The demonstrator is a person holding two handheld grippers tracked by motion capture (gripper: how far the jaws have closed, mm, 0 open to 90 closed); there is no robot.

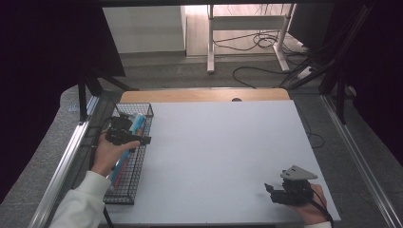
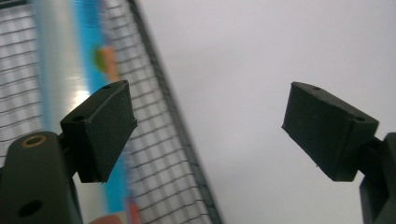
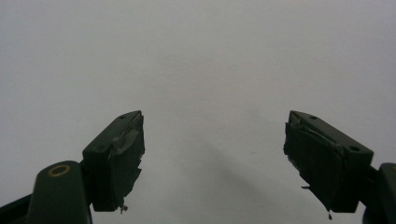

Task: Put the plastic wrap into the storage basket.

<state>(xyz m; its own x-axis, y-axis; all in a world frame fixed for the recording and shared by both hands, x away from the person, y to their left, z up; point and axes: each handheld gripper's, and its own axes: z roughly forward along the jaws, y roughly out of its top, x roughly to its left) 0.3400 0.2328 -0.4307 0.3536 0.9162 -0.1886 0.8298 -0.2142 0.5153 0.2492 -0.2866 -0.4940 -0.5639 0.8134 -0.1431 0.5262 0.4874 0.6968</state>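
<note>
A black wire basket (image 1: 142, 110) stands along the left edge of the white table top (image 1: 223, 156). Inside it lie a blue tube-like item (image 1: 138, 124) and a red one (image 1: 119, 170). My left gripper (image 1: 142, 140) hovers over the basket's right rim, open, nothing between its jaws. In the left gripper view the basket rim (image 2: 182, 126) runs between the wide-apart jaws, with the shiny blue item (image 2: 88, 51) at the left. My right gripper (image 1: 269, 187) rests low near the table's front right corner, open and holding nothing. Its pads (image 3: 119, 158) frame bare white surface.
A wooden strip (image 1: 204, 95) borders the table's far edge. Metal rails (image 1: 62, 166) flank both sides. Beyond lie a desk frame (image 1: 247, 28) and loose cables (image 1: 266, 42) on the floor.
</note>
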